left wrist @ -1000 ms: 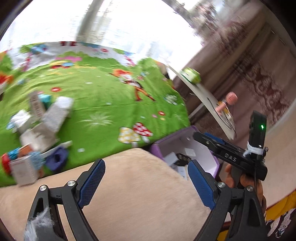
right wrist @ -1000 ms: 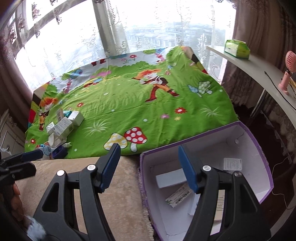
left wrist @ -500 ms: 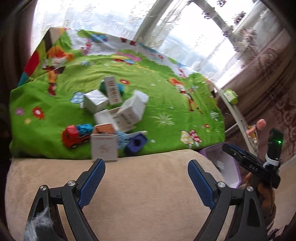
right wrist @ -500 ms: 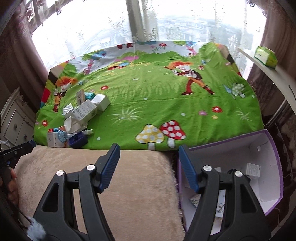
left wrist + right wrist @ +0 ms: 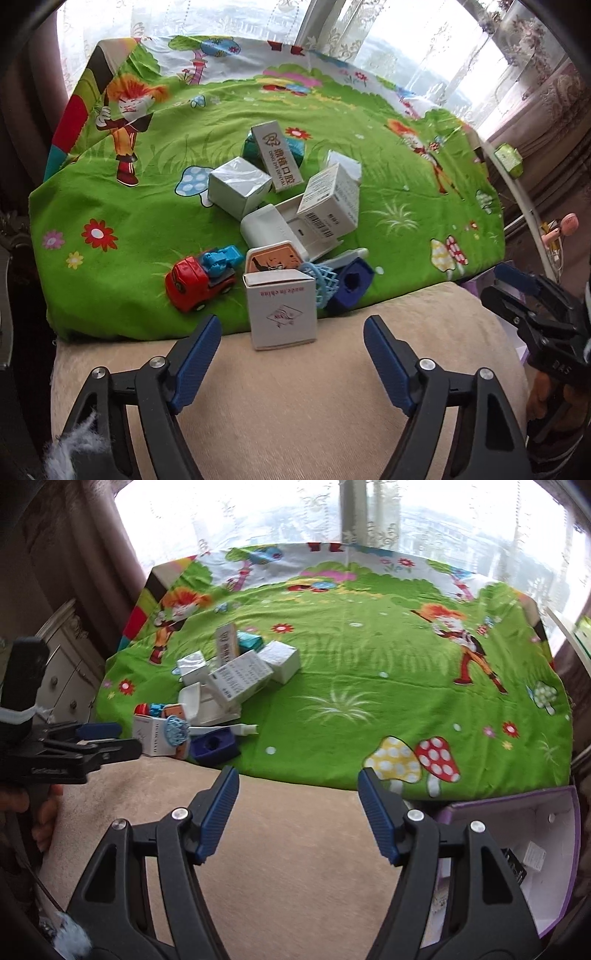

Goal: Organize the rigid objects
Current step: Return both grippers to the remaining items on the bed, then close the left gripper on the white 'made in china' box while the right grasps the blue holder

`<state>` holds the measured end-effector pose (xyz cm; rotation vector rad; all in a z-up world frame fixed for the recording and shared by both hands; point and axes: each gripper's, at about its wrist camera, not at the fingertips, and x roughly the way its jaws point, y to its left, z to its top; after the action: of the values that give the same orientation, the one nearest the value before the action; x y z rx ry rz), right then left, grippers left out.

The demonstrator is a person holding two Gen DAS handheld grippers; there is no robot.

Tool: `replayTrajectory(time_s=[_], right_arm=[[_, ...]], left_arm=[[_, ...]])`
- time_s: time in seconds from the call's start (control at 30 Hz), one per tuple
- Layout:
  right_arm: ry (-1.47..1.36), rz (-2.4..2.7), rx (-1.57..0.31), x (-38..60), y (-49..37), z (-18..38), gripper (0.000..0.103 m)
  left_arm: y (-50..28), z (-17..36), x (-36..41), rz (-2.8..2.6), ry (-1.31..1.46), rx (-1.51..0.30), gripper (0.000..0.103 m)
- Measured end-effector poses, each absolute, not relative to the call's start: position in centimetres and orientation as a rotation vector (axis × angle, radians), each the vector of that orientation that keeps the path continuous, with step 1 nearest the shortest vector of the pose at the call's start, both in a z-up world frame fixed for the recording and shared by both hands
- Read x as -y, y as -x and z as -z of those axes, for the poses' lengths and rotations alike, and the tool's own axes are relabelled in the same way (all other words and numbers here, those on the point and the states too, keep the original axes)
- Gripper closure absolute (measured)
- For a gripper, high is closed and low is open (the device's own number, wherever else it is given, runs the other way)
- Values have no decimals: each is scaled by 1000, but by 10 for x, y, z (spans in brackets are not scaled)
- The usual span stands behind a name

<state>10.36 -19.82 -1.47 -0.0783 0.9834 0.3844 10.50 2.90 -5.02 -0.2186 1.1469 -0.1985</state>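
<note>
**Both grippers open and empty in front of a heap of boxes and toys**

A green cartoon bedsheet (image 5: 147, 206) covers the bed, and a beige plush blanket (image 5: 295, 398) lies along its near edge. The heap of things sits on the sheet near the near-left corner. In front stands a white carton (image 5: 282, 308) with red print, its lower end over the border of the blanket. Just left of it is a red and blue toy truck (image 5: 201, 277). At its right are a light blue plastic basket (image 5: 325, 282) and a dark blue block with a hole (image 5: 351, 286), touching each other. Behind them are several white boxes piled together: a silver-white cube (image 5: 238, 184), a tall box with green Chinese letters (image 5: 277, 157) that leans on a teal object, and a box with a barcode (image 5: 330, 201) that rests tilted on a white flat device (image 5: 273, 229).

The left gripper (image 5: 291, 363) hovers over the blanket, its blue pads wide apart, holding nothing; the white carton is just beyond, between them but not touched. The right gripper (image 5: 297, 812) is also wide open and empty, above the blanket. At its right a purple cardboard box (image 5: 567, 867) stands beside the bed, open, with small packages inside.
</note>
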Motion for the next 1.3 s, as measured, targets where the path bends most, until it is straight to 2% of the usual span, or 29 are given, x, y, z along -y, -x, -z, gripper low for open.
replayTrajectory(time_s=[0.17,0.23,0.3,0.4,0.83,1.3], right_arm=[[160,-443,-997,168,-112,18,26],[187,-462,-1009,157,-115,22,26],[203,-480,-1020,148,-118,27,26],[239,-496,-1041,135,-120,35,26],[314,-552,-1114,101,-134,63,26],[362,-571,-1174,76,-149,81,28]], left_arm=[[-113,62,-26,212,200,-1185,27],[-115,67,-27,203,201,-1193,34],[-116,72,-30,202,217,-1203,47],[-114,75,-32,218,240,-1202,56],[-90,65,-58,187,391,-1067,57],[-90,63,-55,195,403,-1047,57]])
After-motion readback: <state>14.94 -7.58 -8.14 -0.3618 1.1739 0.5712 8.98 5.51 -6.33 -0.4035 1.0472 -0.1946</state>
